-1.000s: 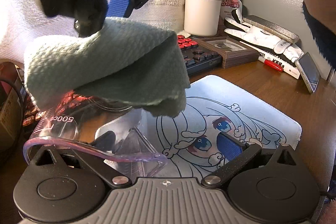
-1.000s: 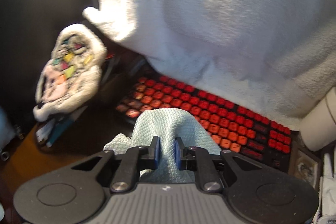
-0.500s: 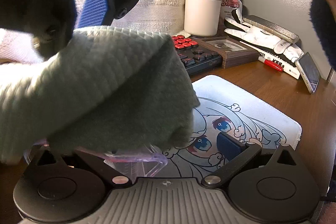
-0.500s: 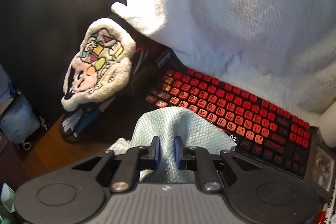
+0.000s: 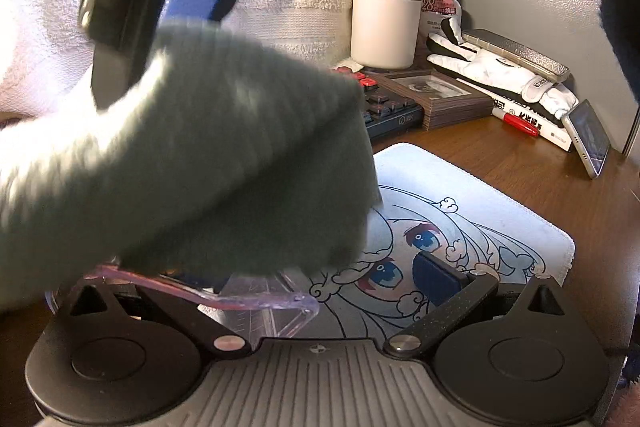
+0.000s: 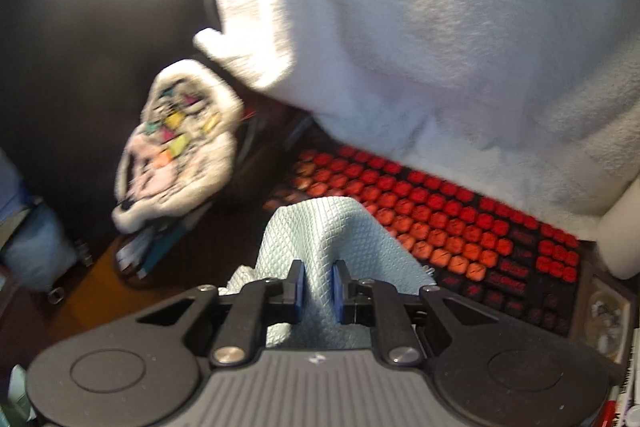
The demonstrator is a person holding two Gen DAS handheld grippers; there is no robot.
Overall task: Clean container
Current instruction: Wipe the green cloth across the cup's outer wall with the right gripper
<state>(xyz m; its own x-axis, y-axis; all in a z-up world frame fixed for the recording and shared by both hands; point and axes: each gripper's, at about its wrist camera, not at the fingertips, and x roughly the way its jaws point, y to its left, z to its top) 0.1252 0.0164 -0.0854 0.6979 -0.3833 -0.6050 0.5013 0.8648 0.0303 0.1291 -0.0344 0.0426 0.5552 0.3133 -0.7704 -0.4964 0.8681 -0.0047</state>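
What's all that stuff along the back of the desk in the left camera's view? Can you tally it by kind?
White canister: 1
Pump bottle: 1
Picture frame: 1
White glove: 1
Red marker: 1
Phone: 1
Keyboard: 1
Total: 7

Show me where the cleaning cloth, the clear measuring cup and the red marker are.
cleaning cloth [image 6: 320, 227]: right wrist view, the fold just above the tool's pads.
clear measuring cup [image 5: 288, 307]: left wrist view, its pouring spout.
red marker [image 5: 520, 121]: left wrist view, mid barrel.
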